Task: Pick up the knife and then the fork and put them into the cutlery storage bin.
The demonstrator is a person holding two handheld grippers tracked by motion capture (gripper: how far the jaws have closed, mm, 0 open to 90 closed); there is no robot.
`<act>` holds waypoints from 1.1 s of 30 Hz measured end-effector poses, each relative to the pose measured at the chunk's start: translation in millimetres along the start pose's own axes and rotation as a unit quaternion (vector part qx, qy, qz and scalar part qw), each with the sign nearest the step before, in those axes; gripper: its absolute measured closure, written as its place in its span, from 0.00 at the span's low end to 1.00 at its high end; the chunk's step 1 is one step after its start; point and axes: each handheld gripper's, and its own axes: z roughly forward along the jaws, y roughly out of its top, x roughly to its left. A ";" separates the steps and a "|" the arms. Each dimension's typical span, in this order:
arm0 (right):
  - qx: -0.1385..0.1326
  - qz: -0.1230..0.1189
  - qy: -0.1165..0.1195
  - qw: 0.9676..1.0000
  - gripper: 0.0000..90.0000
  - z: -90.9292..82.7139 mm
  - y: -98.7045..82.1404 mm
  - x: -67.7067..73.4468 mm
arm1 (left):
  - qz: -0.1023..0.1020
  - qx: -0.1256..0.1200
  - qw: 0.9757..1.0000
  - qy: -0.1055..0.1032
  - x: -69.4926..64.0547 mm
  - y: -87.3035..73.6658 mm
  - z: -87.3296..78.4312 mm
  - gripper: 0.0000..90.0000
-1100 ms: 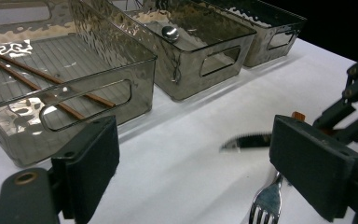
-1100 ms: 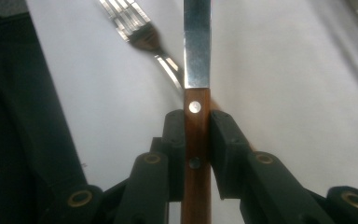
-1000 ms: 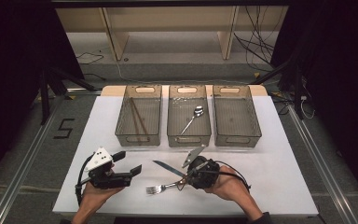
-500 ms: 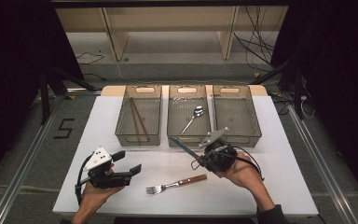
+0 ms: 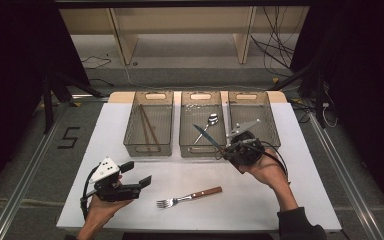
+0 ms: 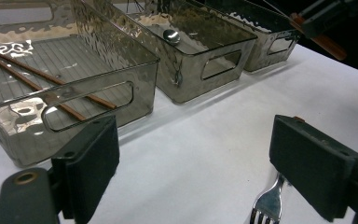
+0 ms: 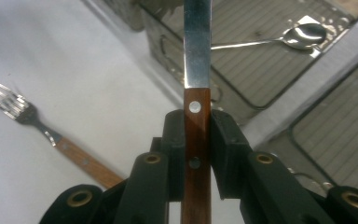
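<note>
Right gripper (image 5: 228, 148) clamped on wooden-handled steel knife (image 5: 207, 137), blade ahead over smoky clear plastic bins (image 5: 201, 148), may clip rim, pivot in pads; left gripper (image 5: 139, 174) wide, empty.

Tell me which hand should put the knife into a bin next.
Right: the right gripper already clamps the knife by its handle beside the bins. The left gripper is open, farther back near the fork.

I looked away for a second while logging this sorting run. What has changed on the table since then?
The right gripper, shut on the knife, carried it up from beside the fork to over the middle bin. The left gripper, fork, spoon and chopsticks stayed put.
</note>
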 end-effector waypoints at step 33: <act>-0.022 0.137 -0.081 0.987 0.86 1.4 14.6 -97.6 | -0.003 -0.004 1.000 -0.006 0.6 0.6 2.7 0.17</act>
